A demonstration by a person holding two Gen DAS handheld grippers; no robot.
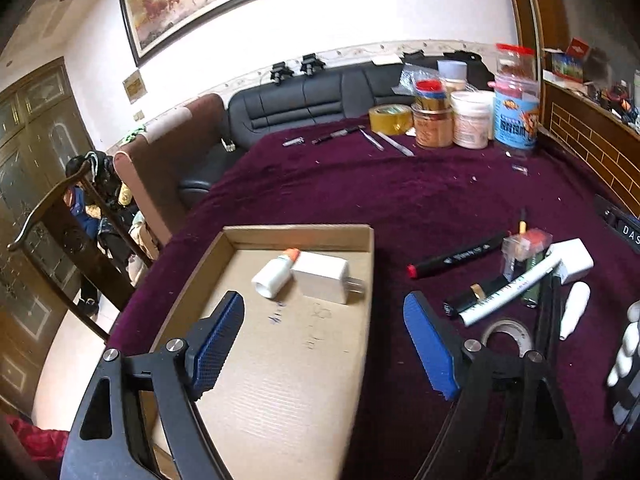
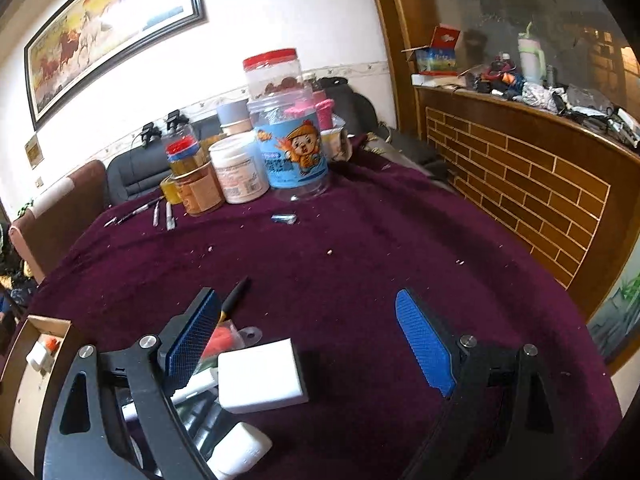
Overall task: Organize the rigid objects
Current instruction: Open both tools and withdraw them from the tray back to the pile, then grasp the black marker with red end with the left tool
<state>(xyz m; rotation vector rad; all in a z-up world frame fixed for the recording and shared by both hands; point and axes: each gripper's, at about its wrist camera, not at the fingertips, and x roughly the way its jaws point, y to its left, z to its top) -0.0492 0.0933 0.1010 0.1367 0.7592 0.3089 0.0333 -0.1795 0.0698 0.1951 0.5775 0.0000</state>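
The left gripper [image 1: 324,344] hangs wide apart and empty over the cardboard tray [image 1: 362,236], which holds two things: a white charger plug [image 1: 322,282] and a small glue bottle [image 1: 274,276] touching it. The right gripper [image 2: 306,344], also spread and empty, hovers above the maroon cloth [image 2: 360,240] beside a white box [image 2: 260,376]. One black marker [image 1: 456,258] bears unreadable print; the blue cartoon-labelled jar [image 2: 294,152] stands among other jars.

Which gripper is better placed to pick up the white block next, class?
Probably the right gripper: its open jaws hang empty just beside the white block. The left gripper, also open and empty, hangs over the cardboard tray, farther from the pile.
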